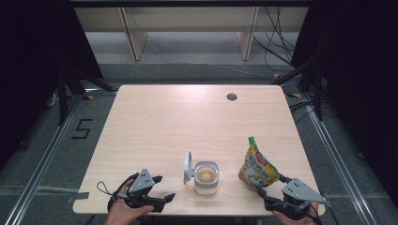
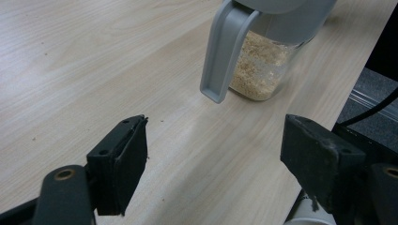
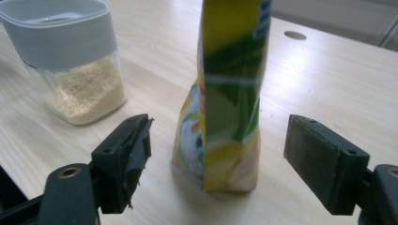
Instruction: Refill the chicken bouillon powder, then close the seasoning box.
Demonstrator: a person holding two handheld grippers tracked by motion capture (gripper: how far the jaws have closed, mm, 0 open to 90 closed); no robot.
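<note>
Two hand-held grippers work at one light wooden bench (image 1: 155,122), and two things stand on it near its front edge. At the far left, the left hand-held gripper (image 1: 160,188) rests low over the bench's front left part, held by one hand (image 1: 123,206) that comes in from the bottom. Its jaws are spread wide with bare wood between them; in the left gripper view they point toward the jar, which stands just ahead and apart from them.

Next comes one clear jar (image 1: 206,178) with a grey collar and one grey flip lid (image 1: 188,167) standing open on its left side. It is partly filled with fine tan grains (image 2: 256,70), and in the left gripper view the lid hangs down in front of the glass.

To the right of the jar, near but not touching it, stands one yellow and green pouch (image 1: 257,165), upright, with one green cap (image 1: 251,139) at its top. In the right gripper view its narrow edge faces the camera.

At the far right, the right hand-held gripper (image 1: 263,185) sits at the bench's front right corner. Its jaws are spread wide, one on each side of the pouch's base, and neither pad touches it.

One small round hole (image 1: 232,97) is in the bench's far right part.
</note>
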